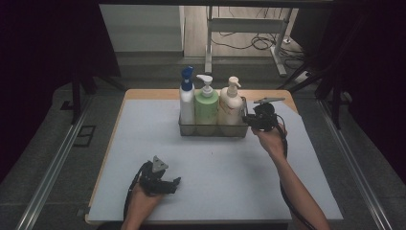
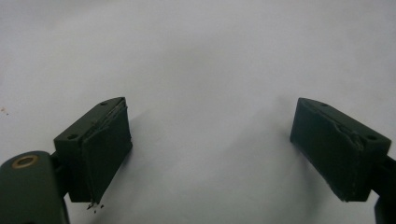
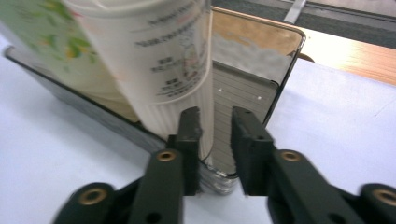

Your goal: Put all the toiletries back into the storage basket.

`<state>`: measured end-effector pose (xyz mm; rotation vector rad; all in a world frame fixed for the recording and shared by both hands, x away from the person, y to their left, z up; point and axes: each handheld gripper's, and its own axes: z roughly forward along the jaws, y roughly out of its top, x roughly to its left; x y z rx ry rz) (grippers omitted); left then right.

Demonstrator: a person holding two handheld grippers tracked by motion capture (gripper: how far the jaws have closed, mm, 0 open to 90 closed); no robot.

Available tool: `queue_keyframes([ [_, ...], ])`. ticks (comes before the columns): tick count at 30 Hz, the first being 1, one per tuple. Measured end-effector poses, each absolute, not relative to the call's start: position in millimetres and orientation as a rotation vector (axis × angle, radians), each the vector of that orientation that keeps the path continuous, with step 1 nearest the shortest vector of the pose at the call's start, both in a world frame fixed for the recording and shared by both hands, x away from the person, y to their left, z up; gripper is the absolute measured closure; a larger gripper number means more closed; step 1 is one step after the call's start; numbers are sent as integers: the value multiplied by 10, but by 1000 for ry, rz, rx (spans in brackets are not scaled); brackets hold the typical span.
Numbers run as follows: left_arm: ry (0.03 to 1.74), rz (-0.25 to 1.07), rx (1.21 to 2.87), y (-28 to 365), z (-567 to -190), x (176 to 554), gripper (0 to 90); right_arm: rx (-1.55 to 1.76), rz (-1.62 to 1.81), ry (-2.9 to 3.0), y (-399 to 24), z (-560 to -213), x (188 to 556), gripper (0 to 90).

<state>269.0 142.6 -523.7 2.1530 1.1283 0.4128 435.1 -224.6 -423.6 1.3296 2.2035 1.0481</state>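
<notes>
Three pump bottles stand side by side in a wire basket [image 1: 213, 130] at the table's [image 1: 143, 158] twelve o'clock. The right gripper [image 1: 250, 120] is at the basket's three o'clock end. The left gripper [image 1: 176, 184] rests at the table's seven o'clock.

The wire basket [image 1: 213, 129] is packed by three pump bottles [image 1: 207, 106], with no gap left between them. Wide bare tabletop [image 1: 215, 177] is left in front and to both sides for passage.

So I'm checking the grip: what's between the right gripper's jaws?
The right gripper straddles the metal basket's end wall, beside the cream pump bottle, in the right gripper view.
</notes>
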Motion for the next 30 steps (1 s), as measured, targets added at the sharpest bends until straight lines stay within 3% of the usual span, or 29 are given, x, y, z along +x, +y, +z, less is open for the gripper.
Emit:
queue_keyframes([
  [13, 1128, 413, 2155, 1428, -5236, 2691, 120, 1358, 1053, 2207, -2176, -4337, 4612, 879],
  [30, 1129, 412, 2153, 1427, -5237, 2691, 120, 1365, 1024, 2259, -2129, -4499, 4684, 894],
])
